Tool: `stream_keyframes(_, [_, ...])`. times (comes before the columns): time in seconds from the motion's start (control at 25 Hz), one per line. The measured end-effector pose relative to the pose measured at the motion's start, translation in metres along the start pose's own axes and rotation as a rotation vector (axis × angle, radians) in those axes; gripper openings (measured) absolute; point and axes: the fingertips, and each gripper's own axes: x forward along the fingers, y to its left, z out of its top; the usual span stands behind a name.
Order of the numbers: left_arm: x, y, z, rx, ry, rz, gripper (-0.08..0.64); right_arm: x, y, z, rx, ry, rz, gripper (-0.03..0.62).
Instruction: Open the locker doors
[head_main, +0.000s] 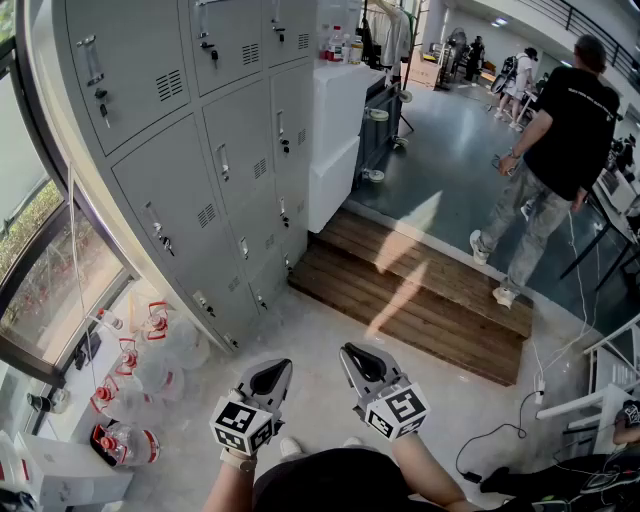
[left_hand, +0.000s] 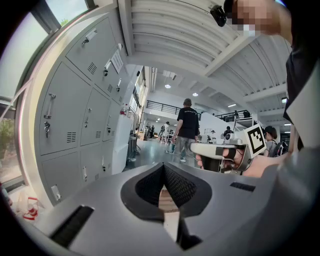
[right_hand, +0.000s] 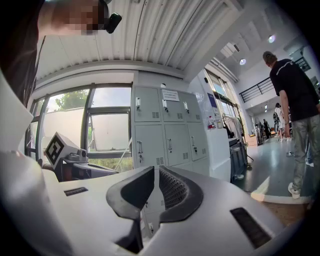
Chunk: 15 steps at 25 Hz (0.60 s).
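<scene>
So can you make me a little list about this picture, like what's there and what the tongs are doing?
Place: a room with grey lockers
Locker doors: all the ones in view are shut
Left tongs: shut, holding nothing, not touching the lockers
Right tongs: shut, holding nothing
On the floor: wooden step, clear jugs with red tops
Someone else: a person in a black shirt, standing past the step

Top-row lockers (head_main: 130, 60): partly off pic.
</scene>
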Motion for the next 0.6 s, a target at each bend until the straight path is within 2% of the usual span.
stream_keyframes(0.2, [-0.015, 0.013, -0.008, 0.039, 0.035, -0.019, 0.017, 0.016, 0.023, -0.004, -0.027, 0.022, -0.004, 0.055])
stream_keyframes(0.32, [-0.024, 0.026, -0.011, 0.036, 0.043, -0.018, 0.017, 0.029, 0.036, -0.006, -0.030, 0.024, -0.010, 0.055])
stream_keyframes(0.6, [-0.043, 0.067, -0.017, 0.051, 0.060, -0.023, 0.017, 0.051, 0.056, -0.020, 0.104, 0.017, -0.051, 0.055])
